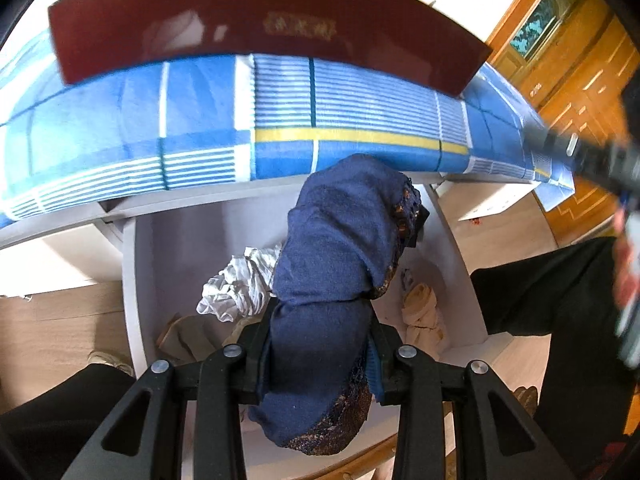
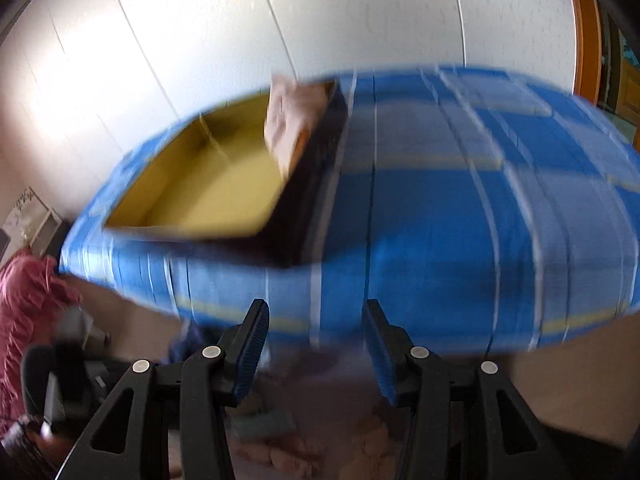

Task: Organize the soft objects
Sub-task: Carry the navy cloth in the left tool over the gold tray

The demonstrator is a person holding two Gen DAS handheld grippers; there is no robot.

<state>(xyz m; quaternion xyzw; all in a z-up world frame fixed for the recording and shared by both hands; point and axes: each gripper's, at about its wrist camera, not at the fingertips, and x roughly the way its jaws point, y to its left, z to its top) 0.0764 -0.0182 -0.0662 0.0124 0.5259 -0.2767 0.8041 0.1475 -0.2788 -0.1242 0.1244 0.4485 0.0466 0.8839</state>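
Seen from the left wrist camera: left gripper (image 1: pixel 320 344) clamped narrow on a rolled navy blue cloth (image 1: pixel 340 248) with a dark gold-patterned trim, the roll bulging upward past the pads and hanging down beneath them. Held above an open pale grey drawer (image 1: pixel 168 248) pulled out from under a bed. Inside the drawer, near its front left part, a crumpled white cloth (image 1: pixel 236 284) beside a folded beige piece (image 1: pixel 180 334); near its front right corner, a knotted cream cloth (image 1: pixel 420 312). Across the top of the view, a blue plaid bedsheet (image 1: pixel 200 136) with white stripes and one yellow band, draped over the bed edge just behind the drawer. Resting on the bed, a glossy dark red box (image 1: pixel 260 28) with a gold emblem on its side. At the right edge, a blurred black gripper arm (image 1: pixel 592 156) reaching in above the bed corner, with wooden cabinet doors (image 1: pixel 572 60) behind. Dark trouser legs (image 1: pixel 540 288) on either side of the drawer, over light wood flooring. Seen from the right wrist camera, heavily motion-blurred: right gripper (image 2: pixel 316 344) with blue ribbed pads standing partly apart, nothing between them, pointed down toward the front edge of the same plaid bed (image 2: pixel 440 220). On the bed's left part, an open box with a yellow interior (image 2: pixel 208 184) and dark outer walls, a tan object (image 2: pixel 292 124) leaning at its right wall. White panelled wall (image 2: pixel 280 20) behind; a reddish-pink garment (image 2: pixel 24 308) at the lower left edge.
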